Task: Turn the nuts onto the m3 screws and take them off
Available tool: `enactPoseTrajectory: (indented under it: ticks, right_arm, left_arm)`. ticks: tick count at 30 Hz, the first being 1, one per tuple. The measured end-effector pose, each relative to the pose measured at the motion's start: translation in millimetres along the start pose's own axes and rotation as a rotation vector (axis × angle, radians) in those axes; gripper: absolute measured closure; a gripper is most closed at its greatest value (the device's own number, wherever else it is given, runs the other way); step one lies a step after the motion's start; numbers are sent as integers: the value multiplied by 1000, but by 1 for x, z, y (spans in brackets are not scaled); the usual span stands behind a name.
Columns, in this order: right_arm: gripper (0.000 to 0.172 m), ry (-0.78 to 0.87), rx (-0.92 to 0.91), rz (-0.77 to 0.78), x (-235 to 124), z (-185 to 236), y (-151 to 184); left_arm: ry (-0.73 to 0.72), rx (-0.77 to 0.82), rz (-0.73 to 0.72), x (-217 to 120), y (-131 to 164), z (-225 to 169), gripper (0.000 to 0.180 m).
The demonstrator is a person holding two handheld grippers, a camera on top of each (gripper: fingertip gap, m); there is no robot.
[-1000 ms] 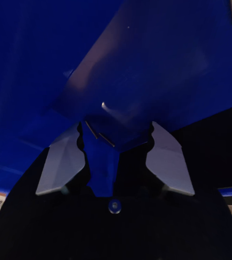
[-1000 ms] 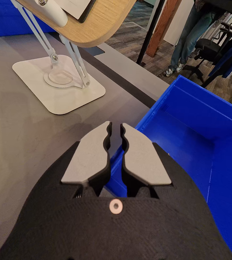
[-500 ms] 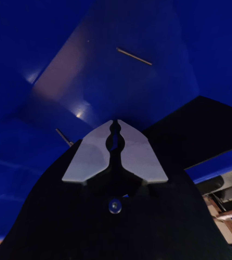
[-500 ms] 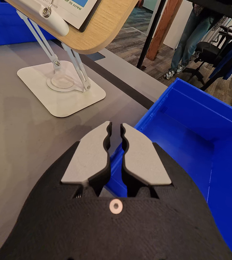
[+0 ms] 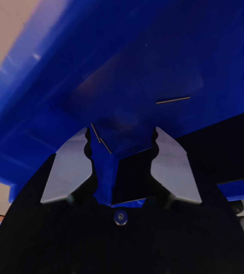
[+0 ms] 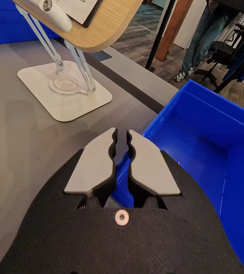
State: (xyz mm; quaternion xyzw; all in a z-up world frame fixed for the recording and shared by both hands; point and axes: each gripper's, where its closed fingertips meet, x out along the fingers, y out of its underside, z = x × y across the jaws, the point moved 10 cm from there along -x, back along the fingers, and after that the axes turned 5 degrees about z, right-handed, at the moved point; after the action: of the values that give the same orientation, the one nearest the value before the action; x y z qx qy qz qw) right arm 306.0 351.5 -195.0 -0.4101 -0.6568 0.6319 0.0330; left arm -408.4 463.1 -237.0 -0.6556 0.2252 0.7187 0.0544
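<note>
Half a second ago the left gripper's (image 5: 121,130) jaws were pressed together inside the blue bin; now they stand wide apart with nothing between the pads, and the view has shifted so that two thin metal pins (image 5: 100,138) lie just ahead of the left fingertip. The right gripper (image 6: 121,131) has barely moved; the stand ahead of it sits slightly lower in view.

Nearest in the left wrist view, the two pins lie end to end on the floor of the blue bin (image 5: 118,59), close to the left pad and touching neither pad. A black panel (image 5: 133,177) slants across the bin below and to the right of them. Farther in, a third pin (image 5: 173,100) lies alone, well apart from the pair. That makes three pins counted.

In the right wrist view the jaws are narrow, a slim gap between the grey pads, holding nothing. They hover over the grey tabletop (image 6: 22,148) just beside the corner of a second blue bin (image 6: 207,140). Beyond stands one white stand (image 6: 65,92) carrying a wooden board (image 6: 103,32) with a printed card; its writing is cut off. Another blue bin (image 6: 2,22) sits behind. Farthest off are a person's legs (image 6: 196,44) and one black office chair (image 6: 225,49).
</note>
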Motion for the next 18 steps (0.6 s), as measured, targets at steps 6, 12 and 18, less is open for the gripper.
enactPoseTrajectory:
  ticks: [6,12,18]
  right_arm:
    - [160,-4,-2,1,1,1,0]
    - [160,-5,-2,2,1,0,0]
    - [160,-6,-2,-1,0,0,0]
  left_arm:
    - [69,-62,54,11,0,1,81]
    - [105,-130,34,19,-3,2,77]
    - [133,-136,32,19,0,-2,73]
